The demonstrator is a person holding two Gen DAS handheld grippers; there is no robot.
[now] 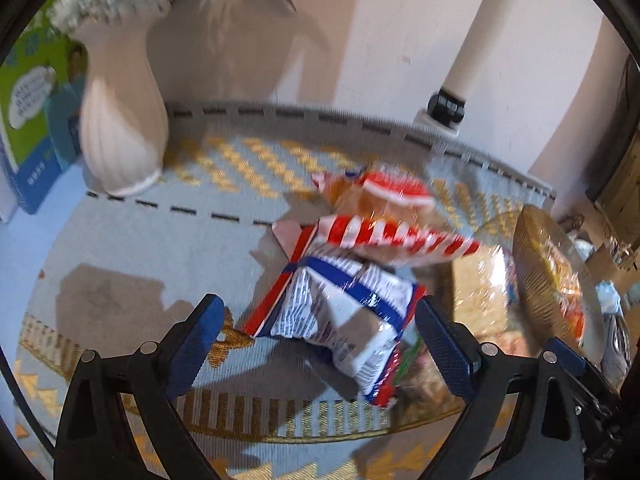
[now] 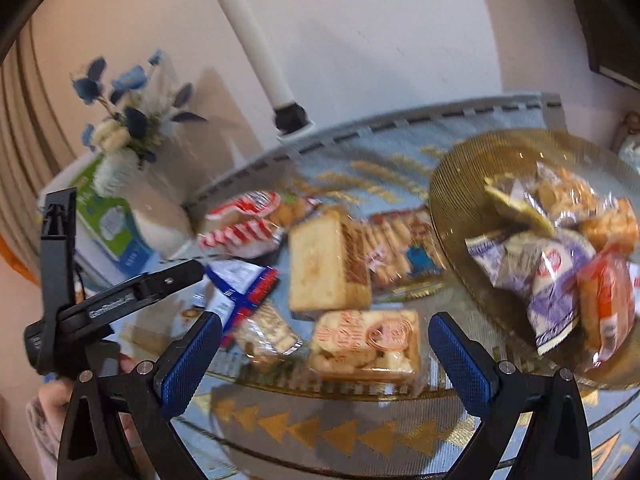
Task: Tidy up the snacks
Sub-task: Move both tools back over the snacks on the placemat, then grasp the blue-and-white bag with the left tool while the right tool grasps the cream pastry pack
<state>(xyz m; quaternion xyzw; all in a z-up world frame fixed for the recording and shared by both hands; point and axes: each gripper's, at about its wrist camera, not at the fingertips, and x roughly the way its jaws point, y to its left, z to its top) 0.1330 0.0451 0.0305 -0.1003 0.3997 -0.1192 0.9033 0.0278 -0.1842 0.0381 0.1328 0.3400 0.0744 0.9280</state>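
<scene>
Right now both grippers hang wide apart and empty over loose snacks beside the ribbed golden glass plate point(image 2: 448, 184), which already holds several packets: the left gripper point(image 1: 318, 336) straddles a crinkled white-and-blue foil packet point(image 1: 352, 308), the right gripper point(image 2: 324, 354) a clear-wrapped biscuit pack with orange print point(image 2: 366, 340). Sorting looks midway; each next needs lowering, closing and carrying plateward. Blur leaves all wrapper lettering unreadable.

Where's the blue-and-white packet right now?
In the left wrist view the blue-and-white packet lies on the table between the open left gripper's jaws, just below the red-striped packet, left of the gold plate.
</scene>
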